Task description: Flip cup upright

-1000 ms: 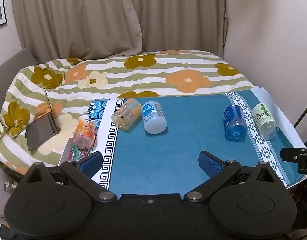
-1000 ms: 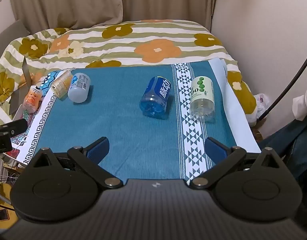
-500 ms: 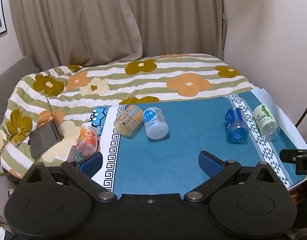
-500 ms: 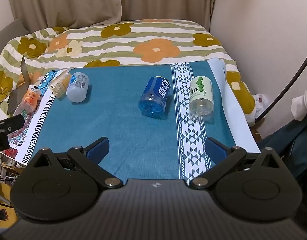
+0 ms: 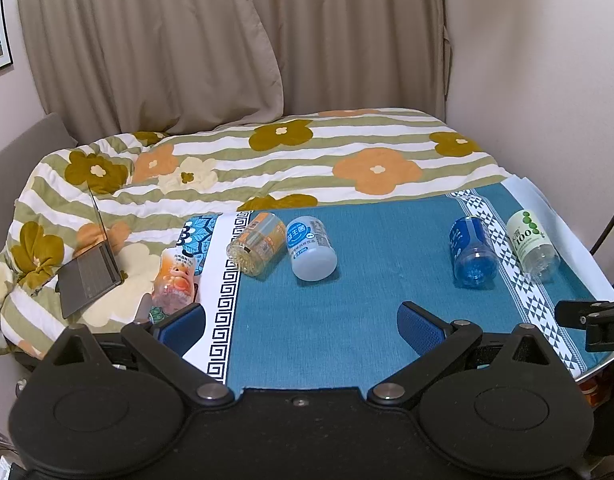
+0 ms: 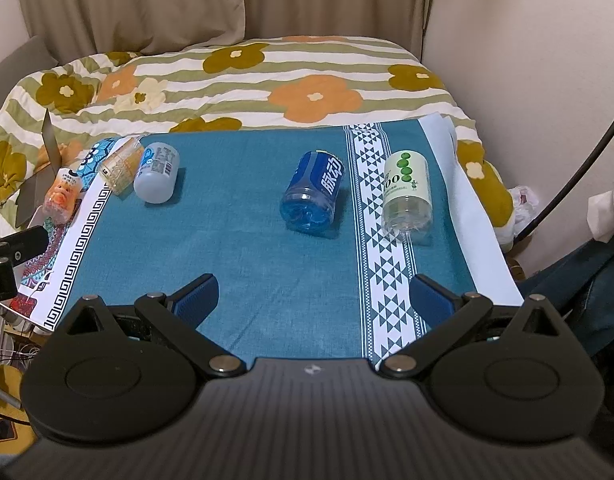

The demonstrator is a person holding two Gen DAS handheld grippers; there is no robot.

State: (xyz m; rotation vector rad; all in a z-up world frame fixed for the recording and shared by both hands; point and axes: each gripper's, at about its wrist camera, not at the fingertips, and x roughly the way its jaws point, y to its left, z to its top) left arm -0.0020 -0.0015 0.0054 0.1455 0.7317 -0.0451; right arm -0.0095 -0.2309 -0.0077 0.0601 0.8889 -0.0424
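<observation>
Several cups cut from bottles lie on their sides on a blue cloth (image 5: 367, 280). A white cup (image 5: 311, 248) and an amber cup (image 5: 255, 246) lie at the left, with an orange cup (image 5: 175, 280) further left. A blue cup (image 6: 313, 190) and a green-dotted clear cup (image 6: 407, 192) lie at the right; both also show in the left wrist view (image 5: 471, 252) (image 5: 533, 244). My left gripper (image 5: 301, 320) is open and empty, near the cloth's front edge. My right gripper (image 6: 313, 296) is open and empty, short of the blue cup.
A flowered quilt (image 5: 307, 160) covers the bed behind the cloth. A half-open laptop (image 5: 91, 276) lies on the quilt at the left. Curtains (image 5: 227, 40) hang at the back and a wall (image 6: 527, 60) stands close on the right.
My left gripper has risen and drawn back a little, so the cups sit lower and smaller in its view. My right gripper has barely moved. Both stay open.
</observation>
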